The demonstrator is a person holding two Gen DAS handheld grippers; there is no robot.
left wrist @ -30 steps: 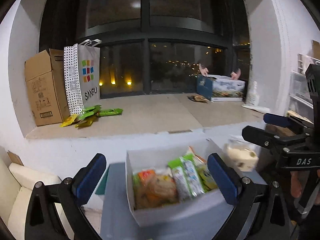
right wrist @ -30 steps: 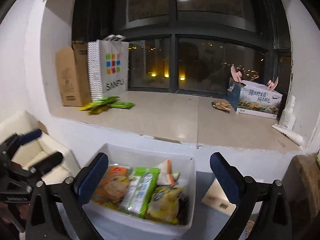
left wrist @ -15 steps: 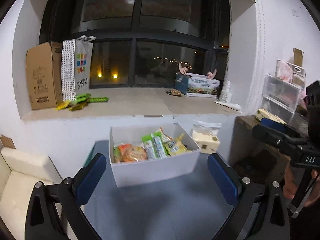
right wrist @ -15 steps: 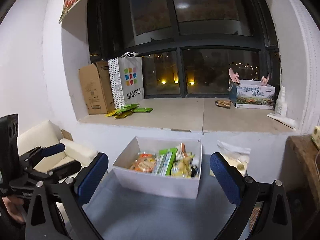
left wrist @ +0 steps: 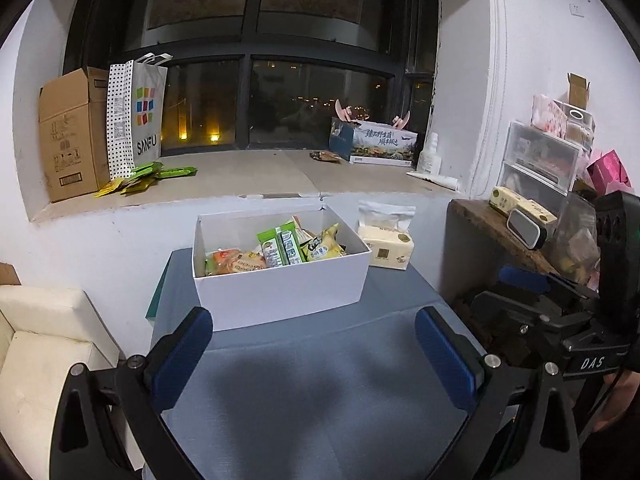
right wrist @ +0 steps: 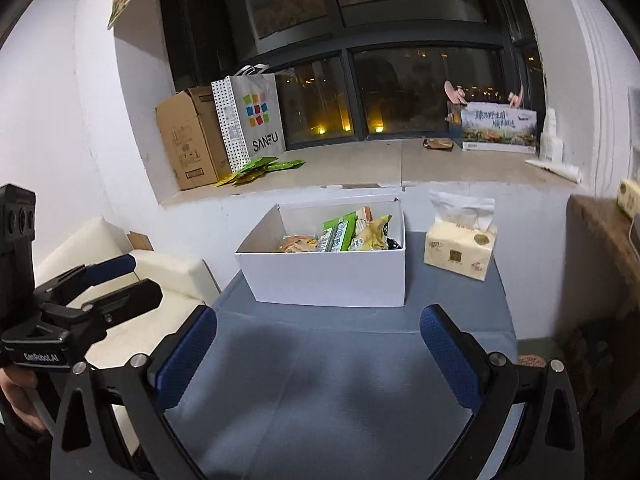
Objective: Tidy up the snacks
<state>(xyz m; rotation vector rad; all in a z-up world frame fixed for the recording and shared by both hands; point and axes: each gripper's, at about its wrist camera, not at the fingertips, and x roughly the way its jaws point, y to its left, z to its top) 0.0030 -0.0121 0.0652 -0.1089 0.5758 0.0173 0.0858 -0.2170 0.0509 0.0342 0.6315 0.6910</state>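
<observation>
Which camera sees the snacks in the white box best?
The left wrist view: it looks down into the white box, showing the snacks spread out. In the right wrist view the front wall of the box hides the lower part of the snacks.

A table [left wrist: 320, 380] covered in grey-blue cloth carries two things, both toward its far edge. A white box [left wrist: 280, 292] filled with snack packets stands near the middle of that edge. Just beside it, at the far right corner, lies a soft pack of tissues [left wrist: 386, 248], apart from the box. The near half of the cloth is bare, with a crease running across it.

In the right wrist view, the white box [right wrist: 328, 280] and the tissues [right wrist: 460, 254] sit the same way.
</observation>
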